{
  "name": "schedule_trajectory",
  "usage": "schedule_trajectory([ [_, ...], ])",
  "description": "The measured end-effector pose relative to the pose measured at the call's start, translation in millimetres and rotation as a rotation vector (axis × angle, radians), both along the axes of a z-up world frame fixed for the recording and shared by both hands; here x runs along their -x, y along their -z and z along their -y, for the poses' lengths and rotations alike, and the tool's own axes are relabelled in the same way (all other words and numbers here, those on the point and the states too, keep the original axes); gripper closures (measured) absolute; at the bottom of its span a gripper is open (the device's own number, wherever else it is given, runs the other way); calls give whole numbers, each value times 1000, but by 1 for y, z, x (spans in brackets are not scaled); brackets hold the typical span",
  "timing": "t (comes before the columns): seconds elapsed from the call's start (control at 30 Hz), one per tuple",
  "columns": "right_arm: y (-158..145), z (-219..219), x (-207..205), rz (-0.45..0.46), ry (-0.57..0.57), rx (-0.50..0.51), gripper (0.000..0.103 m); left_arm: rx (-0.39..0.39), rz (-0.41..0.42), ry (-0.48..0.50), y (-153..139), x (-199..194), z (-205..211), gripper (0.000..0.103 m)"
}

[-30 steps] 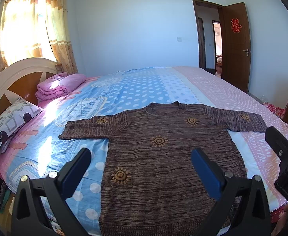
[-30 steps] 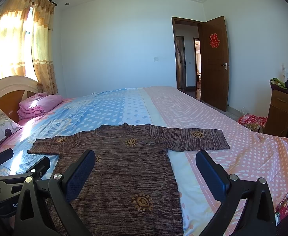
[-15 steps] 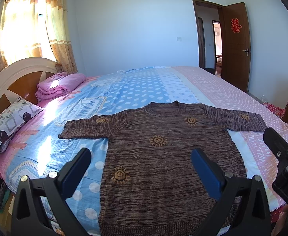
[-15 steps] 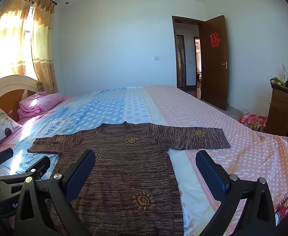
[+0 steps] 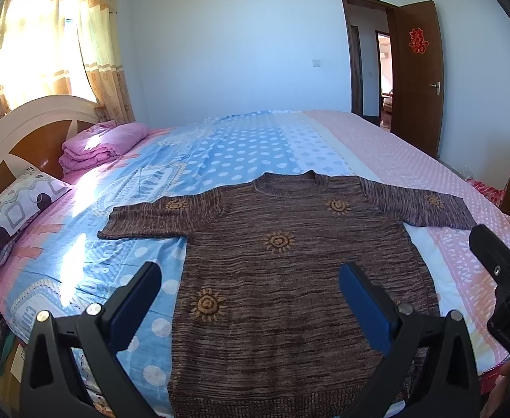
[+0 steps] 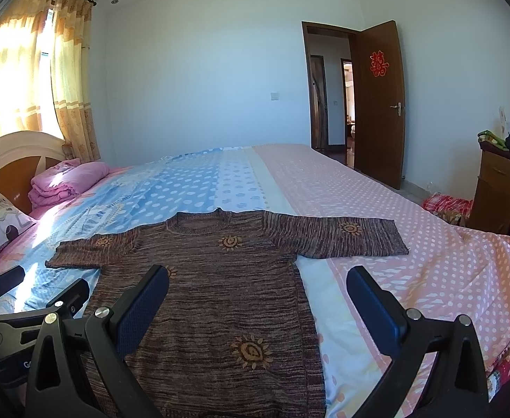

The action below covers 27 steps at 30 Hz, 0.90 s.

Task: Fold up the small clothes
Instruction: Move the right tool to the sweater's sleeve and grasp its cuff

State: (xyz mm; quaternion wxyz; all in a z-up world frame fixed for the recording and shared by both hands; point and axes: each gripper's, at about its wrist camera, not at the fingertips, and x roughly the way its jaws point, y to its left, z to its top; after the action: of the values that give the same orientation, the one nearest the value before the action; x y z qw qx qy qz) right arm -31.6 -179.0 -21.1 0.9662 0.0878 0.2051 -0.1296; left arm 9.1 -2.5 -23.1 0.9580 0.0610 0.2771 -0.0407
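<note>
The brown knitted short-sleeved sweater with orange suns (image 5: 289, 278) lies flat ahead of both grippers, ready for folding; left gripper (image 5: 251, 296) and right gripper (image 6: 255, 299) hover spread, seemingly above its hem.

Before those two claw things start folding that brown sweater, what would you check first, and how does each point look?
1. Sweater spread flat, both sleeves out: ok.
2. Left gripper open, holding nothing: ok.
3. Right gripper open, holding nothing: ok.
4. Nothing lying on the sweater: ok.
5. Bed beyond the collar free for folding: ok; the pink folded bedding and pillow sit apart by the headboard.
6. Bottom hem lying straight: cannot tell, partly hidden behind the grippers.
</note>
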Motion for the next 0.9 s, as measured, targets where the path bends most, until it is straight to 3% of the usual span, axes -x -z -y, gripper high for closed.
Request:
schedule_trajectory([
  [0.33, 29, 18, -22, -84, 37, -16, 1, 5, -70, 6, 23, -23, 3, 0],
  [0.5, 48, 35, -36, -124, 60, -72, 1, 0, -121, 0, 39, -45, 3, 0],
  [0.73, 52, 59, -56, -123, 80, -82, 1, -2, -168, -9, 52, -79, 4, 0],
  [0.9, 44, 115, -59, -83, 174, -100, 1, 29, -178, 38, 52, -110, -6, 0],
])
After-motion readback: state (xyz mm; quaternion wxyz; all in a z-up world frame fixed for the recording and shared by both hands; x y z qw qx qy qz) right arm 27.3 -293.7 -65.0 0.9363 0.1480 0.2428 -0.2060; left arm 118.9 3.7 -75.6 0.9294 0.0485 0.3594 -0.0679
